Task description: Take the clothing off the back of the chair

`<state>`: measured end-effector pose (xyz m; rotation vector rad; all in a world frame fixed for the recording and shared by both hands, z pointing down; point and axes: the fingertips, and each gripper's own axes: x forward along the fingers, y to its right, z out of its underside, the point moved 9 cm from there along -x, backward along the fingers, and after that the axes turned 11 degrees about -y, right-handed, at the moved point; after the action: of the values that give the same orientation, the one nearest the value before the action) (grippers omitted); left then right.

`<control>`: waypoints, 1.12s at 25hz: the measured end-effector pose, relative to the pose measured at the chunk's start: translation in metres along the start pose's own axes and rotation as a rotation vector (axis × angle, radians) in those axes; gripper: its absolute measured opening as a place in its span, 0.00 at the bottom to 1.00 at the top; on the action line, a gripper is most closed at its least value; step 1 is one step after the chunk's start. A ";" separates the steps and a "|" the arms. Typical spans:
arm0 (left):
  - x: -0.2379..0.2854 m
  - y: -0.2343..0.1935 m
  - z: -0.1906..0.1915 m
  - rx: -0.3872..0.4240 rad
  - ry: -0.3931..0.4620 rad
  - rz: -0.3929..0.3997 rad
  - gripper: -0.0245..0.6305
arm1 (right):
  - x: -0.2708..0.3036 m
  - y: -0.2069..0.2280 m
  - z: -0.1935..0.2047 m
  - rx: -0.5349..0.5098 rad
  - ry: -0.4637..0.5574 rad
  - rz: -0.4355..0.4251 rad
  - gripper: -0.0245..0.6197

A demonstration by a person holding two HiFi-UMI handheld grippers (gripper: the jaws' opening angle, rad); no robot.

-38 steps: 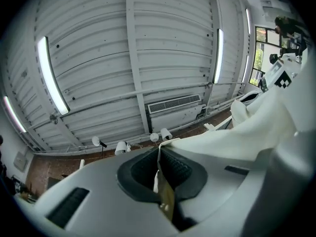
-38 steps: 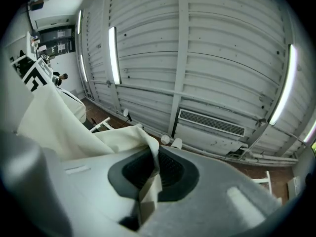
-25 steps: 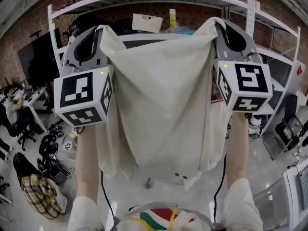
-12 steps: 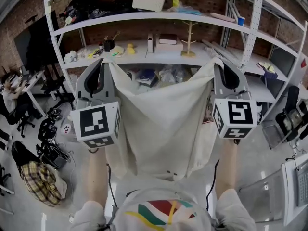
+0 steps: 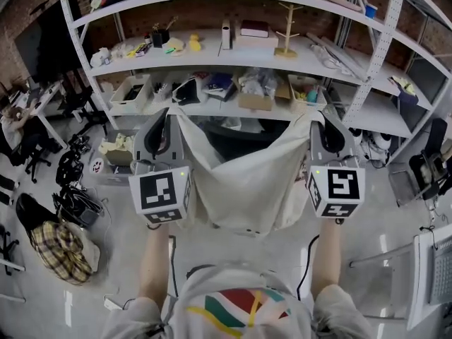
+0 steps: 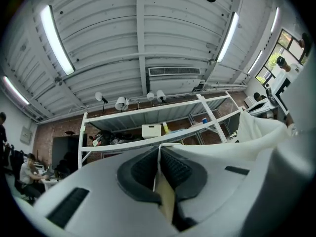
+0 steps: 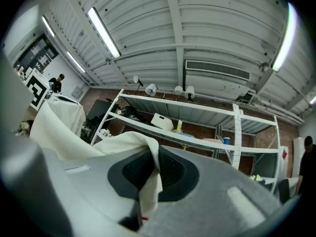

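A cream garment (image 5: 247, 182) hangs spread between my two grippers in the head view. My left gripper (image 5: 171, 116) is shut on its upper left corner and my right gripper (image 5: 316, 123) on its upper right corner. The cloth sags in the middle, and a dark shape (image 5: 236, 138) shows behind the sag; I cannot tell whether it is the chair. In the left gripper view the left gripper (image 6: 159, 154) pinches a cream fold (image 6: 166, 204) between its black pads. In the right gripper view the right gripper (image 7: 157, 154) pinches a white fold (image 7: 147, 194), which drapes over the left jaw.
A white shelving unit (image 5: 233, 55) full of small items stands right behind the garment. A plaid bag (image 5: 60, 249) and a tangle of cables (image 5: 74, 210) lie on the floor at left. A person (image 5: 14, 129) sits at far left. A metal frame (image 5: 434, 260) stands at right.
Both grippers have come down together with the garment still held. The cloth, which covered the middle of the view, now hangs lower and smaller, and the shelves show above it.
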<state>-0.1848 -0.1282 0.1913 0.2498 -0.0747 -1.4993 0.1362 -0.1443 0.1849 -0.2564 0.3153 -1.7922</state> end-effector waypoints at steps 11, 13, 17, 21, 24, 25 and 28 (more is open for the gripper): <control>0.011 0.028 0.090 -0.073 -0.123 0.054 0.06 | 0.012 -0.022 0.096 0.057 -0.206 -0.028 0.05; 0.010 0.032 0.103 -0.091 -0.132 0.057 0.06 | 0.012 -0.027 0.110 0.063 -0.231 -0.035 0.05; 0.013 0.041 0.122 -0.126 -0.173 0.060 0.06 | 0.012 -0.035 0.131 0.084 -0.264 -0.044 0.05; 0.013 0.049 0.137 -0.141 -0.213 0.061 0.06 | 0.011 -0.042 0.148 0.119 -0.287 -0.054 0.05; 0.010 0.055 0.149 -0.158 -0.241 0.055 0.06 | 0.009 -0.046 0.159 0.124 -0.293 -0.058 0.05; 0.008 0.057 0.153 -0.165 -0.250 0.052 0.06 | 0.008 -0.048 0.162 0.122 -0.293 -0.061 0.05; 0.004 0.065 0.167 -0.167 -0.269 0.052 0.06 | 0.006 -0.056 0.173 0.124 -0.302 -0.076 0.05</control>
<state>-0.1552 -0.1486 0.3669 -0.0885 -0.1691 -1.4704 0.1423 -0.1507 0.3665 -0.4492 -0.0207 -1.8087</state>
